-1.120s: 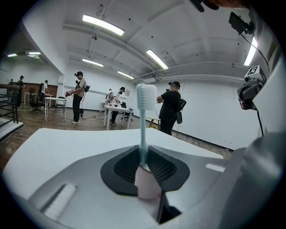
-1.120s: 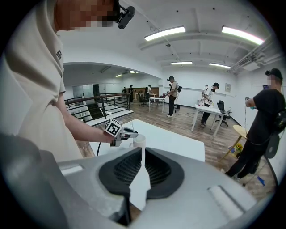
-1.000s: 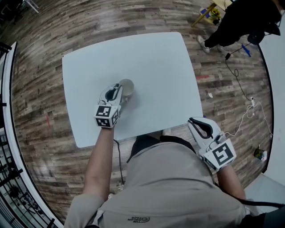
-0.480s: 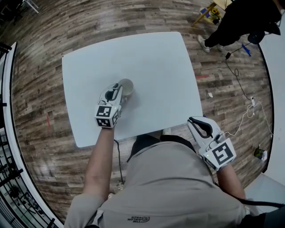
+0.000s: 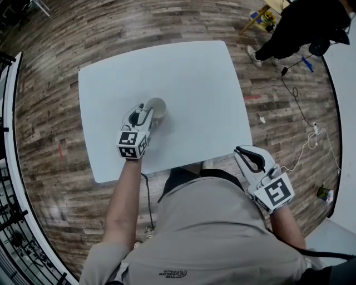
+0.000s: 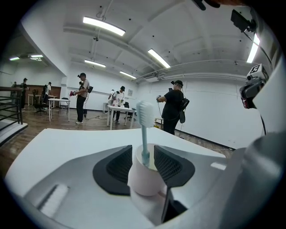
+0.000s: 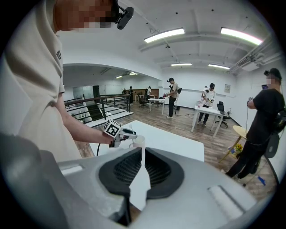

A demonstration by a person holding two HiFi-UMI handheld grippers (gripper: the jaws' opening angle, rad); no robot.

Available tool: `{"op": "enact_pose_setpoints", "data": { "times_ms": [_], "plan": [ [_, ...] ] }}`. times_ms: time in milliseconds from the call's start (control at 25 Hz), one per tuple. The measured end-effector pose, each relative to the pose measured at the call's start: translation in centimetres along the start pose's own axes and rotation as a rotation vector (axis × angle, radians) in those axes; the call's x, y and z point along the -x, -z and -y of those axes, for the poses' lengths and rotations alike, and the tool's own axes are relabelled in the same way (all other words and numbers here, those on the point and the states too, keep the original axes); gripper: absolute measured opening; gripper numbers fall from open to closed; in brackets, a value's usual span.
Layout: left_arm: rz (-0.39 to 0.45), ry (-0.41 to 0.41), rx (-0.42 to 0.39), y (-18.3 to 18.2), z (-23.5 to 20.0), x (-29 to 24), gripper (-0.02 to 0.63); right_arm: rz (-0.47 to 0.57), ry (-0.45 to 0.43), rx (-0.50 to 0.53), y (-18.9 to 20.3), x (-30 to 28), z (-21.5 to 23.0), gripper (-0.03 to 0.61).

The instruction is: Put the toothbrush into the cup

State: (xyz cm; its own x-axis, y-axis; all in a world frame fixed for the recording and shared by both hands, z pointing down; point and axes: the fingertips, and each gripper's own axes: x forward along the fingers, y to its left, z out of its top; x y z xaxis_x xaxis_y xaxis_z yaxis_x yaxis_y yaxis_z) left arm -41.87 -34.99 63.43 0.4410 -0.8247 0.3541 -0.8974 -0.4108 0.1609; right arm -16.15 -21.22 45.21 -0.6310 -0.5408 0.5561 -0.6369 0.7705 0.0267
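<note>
A pale cup (image 6: 144,178) stands on the white table (image 5: 194,78), and a light-blue toothbrush (image 6: 144,129) with a white head stands upright inside it. My left gripper (image 6: 143,156) has a jaw on each side of the cup and the brush handle. Its jaws are opening, and the pads (image 6: 121,163) stand clear of the handle. In the head view the cup (image 5: 158,108) sits just beyond the left gripper (image 5: 143,113). My right gripper (image 5: 246,153) hangs off the table's near right corner with its jaws together and nothing in them; its own view (image 7: 143,154) looks toward the cup (image 7: 139,141).
The table's near edge (image 5: 167,167) runs between the two hands. A person in black (image 5: 300,22) stands on the wooden floor at the far right, near a yellow stool (image 5: 261,16) and floor cables (image 5: 303,114). A black railing (image 5: 8,183) lines the left side.
The left gripper's jaws have spread a little wider round the cup. Both hands have stayed where they were.
</note>
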Motion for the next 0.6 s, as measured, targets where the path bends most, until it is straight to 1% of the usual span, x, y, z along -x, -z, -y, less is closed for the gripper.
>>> {"op": "enact_pose_setpoints", "data": {
  "times_ms": [240, 400, 600],
  "plan": [
    [-0.007, -0.008, -0.011, 0.1, -0.1, 1.1, 0.184, 0.001, -0.018, -0.029, -0.1, -0.1, -0.6, 0.023],
    [-0.008, -0.018, -0.017, 0.2, 0.1, 1.8, 0.19, 0.007, -0.037, -0.022, -0.1, -0.3, -0.4, 0.023],
    [-0.021, -0.048, 0.005, 0.7, 0.2, 3.6, 0.202, 0.01, -0.082, 0.008, -0.2, -0.7, 0.0, 0.023]
  ]
}}
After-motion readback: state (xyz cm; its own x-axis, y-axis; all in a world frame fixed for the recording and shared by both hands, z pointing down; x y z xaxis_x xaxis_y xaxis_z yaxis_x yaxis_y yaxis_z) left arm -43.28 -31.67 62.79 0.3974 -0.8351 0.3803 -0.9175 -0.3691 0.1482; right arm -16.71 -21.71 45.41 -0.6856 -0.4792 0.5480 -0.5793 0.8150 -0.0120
